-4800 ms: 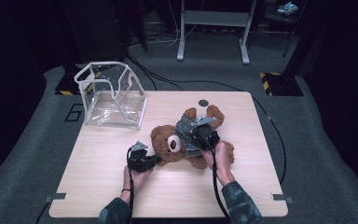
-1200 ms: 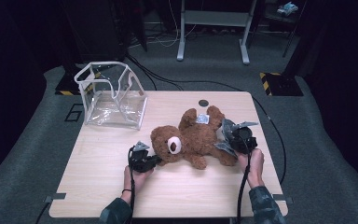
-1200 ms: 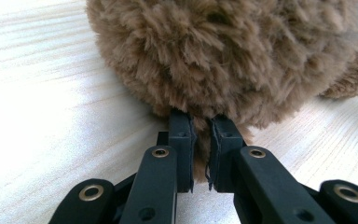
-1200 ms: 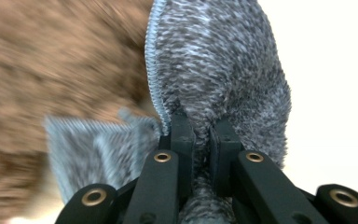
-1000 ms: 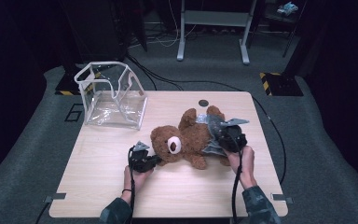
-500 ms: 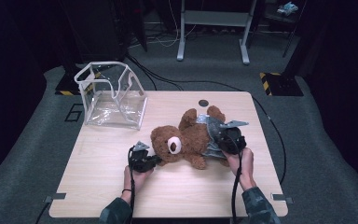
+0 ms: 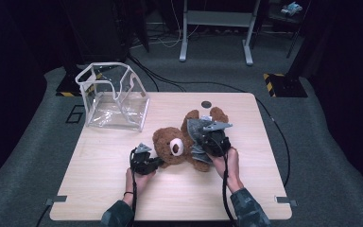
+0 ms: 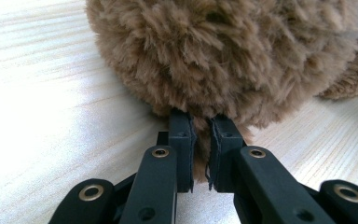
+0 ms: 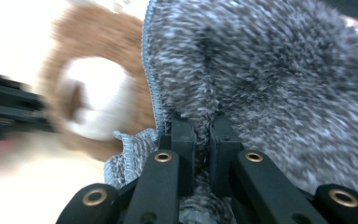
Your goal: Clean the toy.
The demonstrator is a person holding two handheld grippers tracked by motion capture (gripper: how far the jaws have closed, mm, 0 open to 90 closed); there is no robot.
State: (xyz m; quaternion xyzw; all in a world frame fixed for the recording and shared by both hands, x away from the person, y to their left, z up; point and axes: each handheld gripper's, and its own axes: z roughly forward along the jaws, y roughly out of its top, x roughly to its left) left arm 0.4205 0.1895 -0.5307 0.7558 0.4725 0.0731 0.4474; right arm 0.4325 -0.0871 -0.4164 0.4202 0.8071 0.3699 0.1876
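While the left gripper's (image 8: pixel 199 140) jaws pinched the teddy bear's (image 7: pixel 177 147) head fur to pin it on the bench (image 7: pixel 99 165), the right gripper (image 9: pixel 199 135) clamped its grey knitted sweater (image 9: pixel 270 79), probably for pulling it off.

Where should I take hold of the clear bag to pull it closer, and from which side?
Grip the clear bag by its white-trimmed top rim at the corner nearest the teddy bear, coming from above on that side. The bag stands upright and open, so the rim is a thin exposed edge; its sides are probably too slick and floppy to pinch.
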